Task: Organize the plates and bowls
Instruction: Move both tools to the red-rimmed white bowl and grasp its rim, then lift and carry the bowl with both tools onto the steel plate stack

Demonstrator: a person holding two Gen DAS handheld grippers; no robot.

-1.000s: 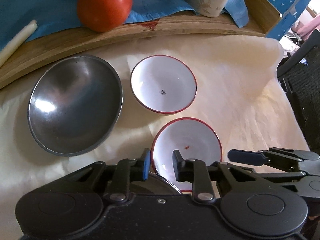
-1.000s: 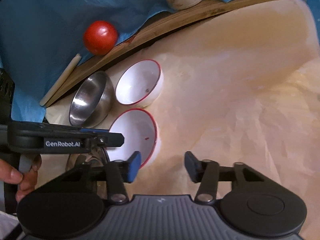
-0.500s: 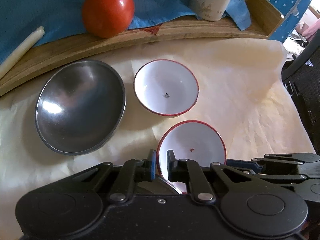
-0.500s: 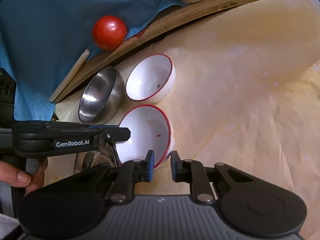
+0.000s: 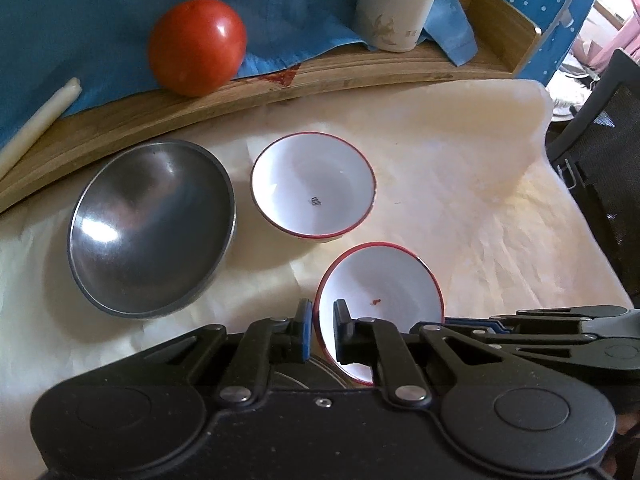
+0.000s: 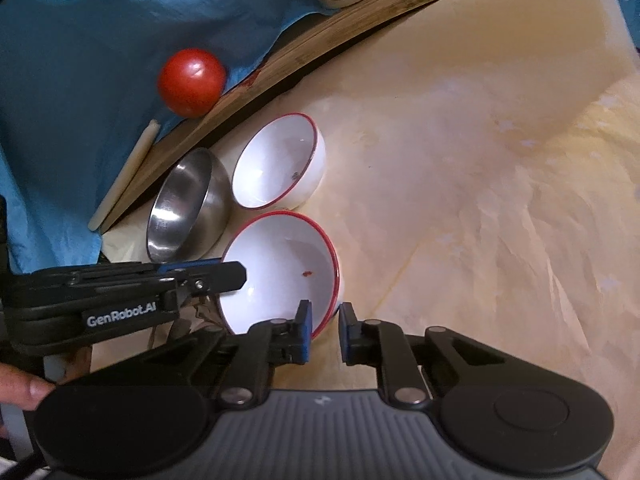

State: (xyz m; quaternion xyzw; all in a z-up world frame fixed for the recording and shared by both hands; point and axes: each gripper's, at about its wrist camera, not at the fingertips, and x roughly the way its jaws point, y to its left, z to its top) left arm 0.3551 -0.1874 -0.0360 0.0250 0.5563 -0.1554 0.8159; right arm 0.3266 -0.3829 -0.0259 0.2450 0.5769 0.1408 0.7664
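Observation:
Both grippers grip one white red-rimmed bowl [image 5: 384, 292], tilted and lifted. My left gripper [image 5: 320, 328] is shut on its left rim. My right gripper [image 6: 324, 328] is shut on its near right rim; the bowl [image 6: 280, 276] fills the view's centre. A second white red-rimmed bowl [image 5: 314, 186] sits upright on the cream cloth beyond it, also in the right wrist view [image 6: 276, 160]. A steel bowl [image 5: 150, 226] sits to its left, also in the right wrist view [image 6: 184, 204]. Another steel dish [image 5: 308, 374] lies partly hidden under my left gripper.
A wooden tray [image 5: 280, 88] at the back holds a red tomato [image 5: 196, 46], a white cup [image 5: 396, 4], blue cloth [image 5: 80, 20] and a pale stick [image 5: 36, 124]. A black mesh chair [image 5: 600, 168] stands at the right. Cream cloth [image 6: 480, 200] extends right.
Both grippers closed on the near white bowl's rim, the left first. The bowl has risen and tilted off the cloth.

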